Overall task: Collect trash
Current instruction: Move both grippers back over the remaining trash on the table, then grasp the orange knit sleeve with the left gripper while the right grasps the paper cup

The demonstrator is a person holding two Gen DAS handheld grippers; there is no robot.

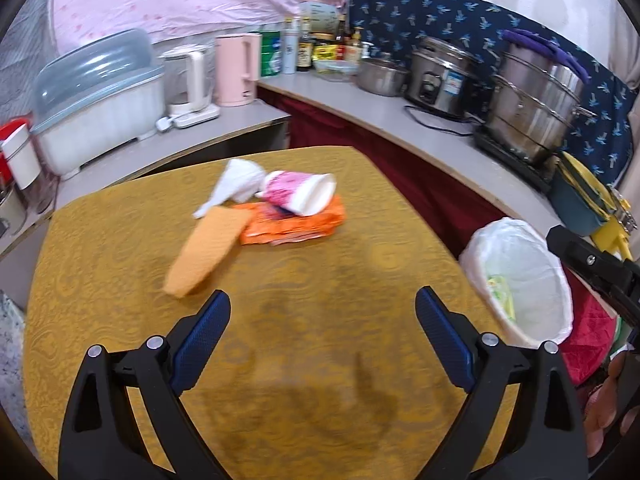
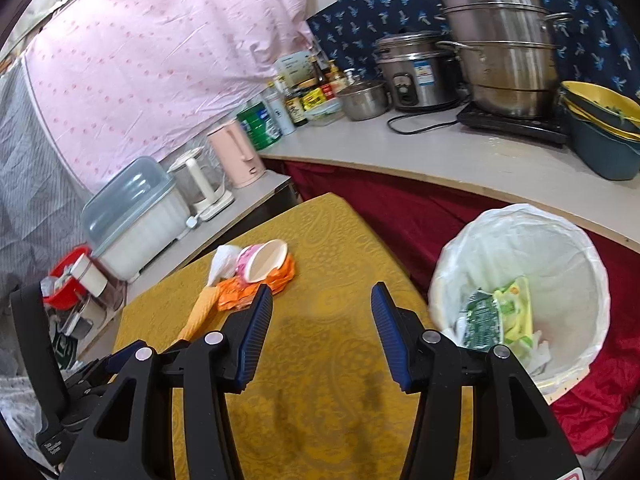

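On the yellow table (image 1: 320, 280) lies a pile of trash: a pink-patterned paper cup (image 1: 300, 192) on its side, an orange wrapper (image 1: 296, 224), a white crumpled tissue (image 1: 236, 184) and a pale orange sleeve (image 1: 204, 256). The pile also shows in the right wrist view, with the cup (image 2: 262, 260) on top. A white-lined bin (image 1: 520, 280) stands right of the table; it holds a green wrapper (image 2: 500, 316). My left gripper (image 1: 323, 304) is open and empty, short of the pile. My right gripper (image 2: 322, 300) is open and empty, between the pile and the bin (image 2: 520, 240).
A counter (image 1: 400, 108) wraps behind the table with kettles (image 1: 236, 68), a rice cooker (image 1: 440, 76), a stacked steamer (image 1: 536, 100), bottles and a lidded plastic box (image 1: 96, 100). A red cloth (image 2: 400, 208) hangs under the counter. Bowls (image 2: 600, 128) sit at the right.
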